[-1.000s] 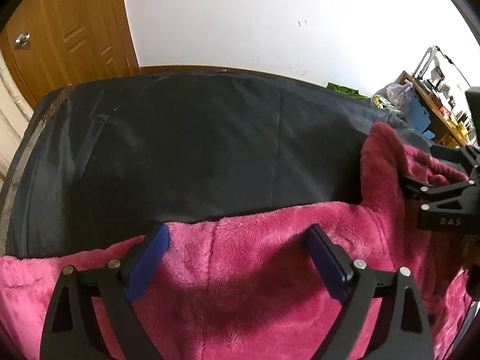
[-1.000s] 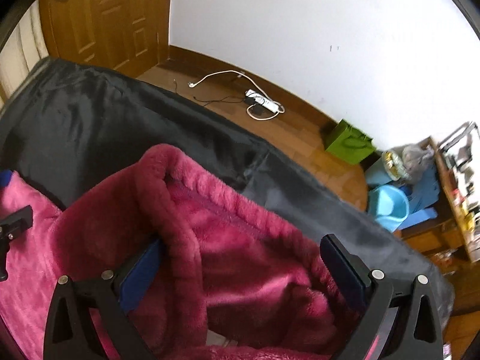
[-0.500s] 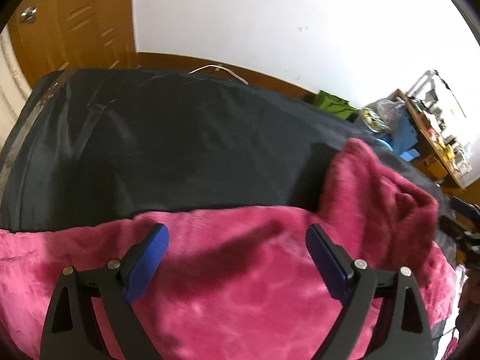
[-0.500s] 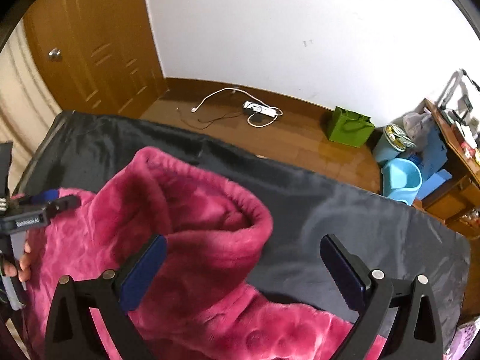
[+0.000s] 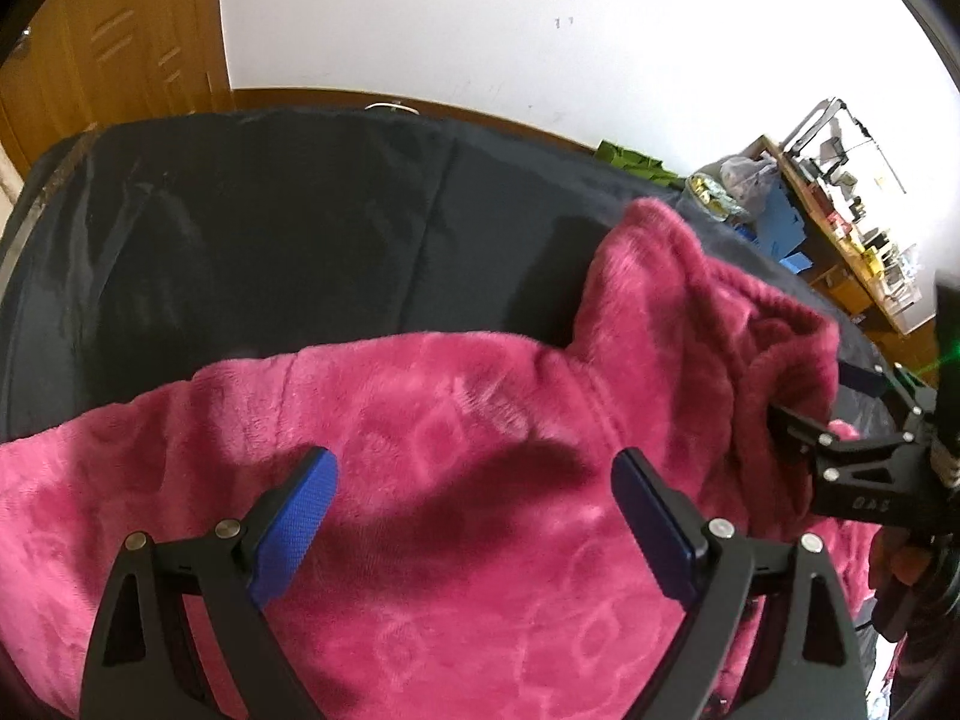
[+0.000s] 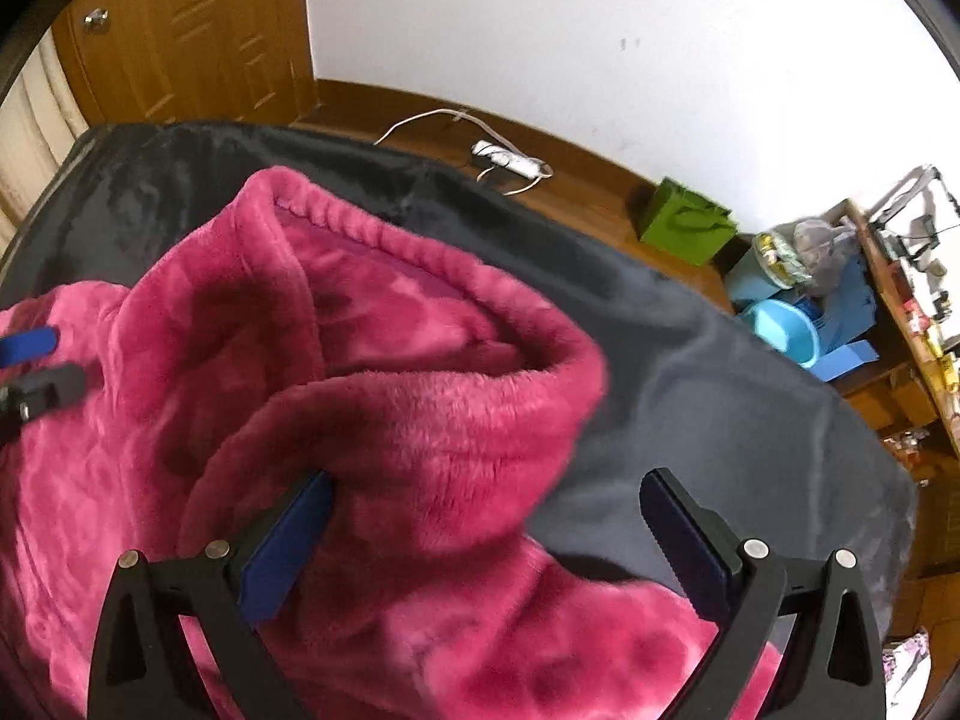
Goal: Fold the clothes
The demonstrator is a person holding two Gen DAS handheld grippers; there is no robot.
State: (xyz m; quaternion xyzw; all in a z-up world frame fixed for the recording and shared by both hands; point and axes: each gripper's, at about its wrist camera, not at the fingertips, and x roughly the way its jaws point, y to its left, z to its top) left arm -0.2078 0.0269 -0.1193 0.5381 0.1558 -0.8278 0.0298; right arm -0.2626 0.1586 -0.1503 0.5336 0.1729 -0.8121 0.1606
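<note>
Up close, the left gripper (image 5: pixel 474 486) hangs over the pink fleece garment (image 5: pixel 420 480) with its blue pads (image 5: pixel 294 528) spread wide, nothing pinched. The right gripper (image 6: pixel 486 516) is splayed open too; its left pad sits against a rolled fold of the fleece, but it isn't clamping anything.

The garment lies bunched along the near edge of the black mattress cover (image 5: pixel 270 228), with its hood (image 6: pixel 420 312) humped up toward the right side.

Further back there's bare wood floor with a white power strip (image 6: pixel 510 159), a green bag (image 6: pixel 684 228), a blue basin (image 6: pixel 786 330) and a wooden door (image 6: pixel 198 30).
</note>
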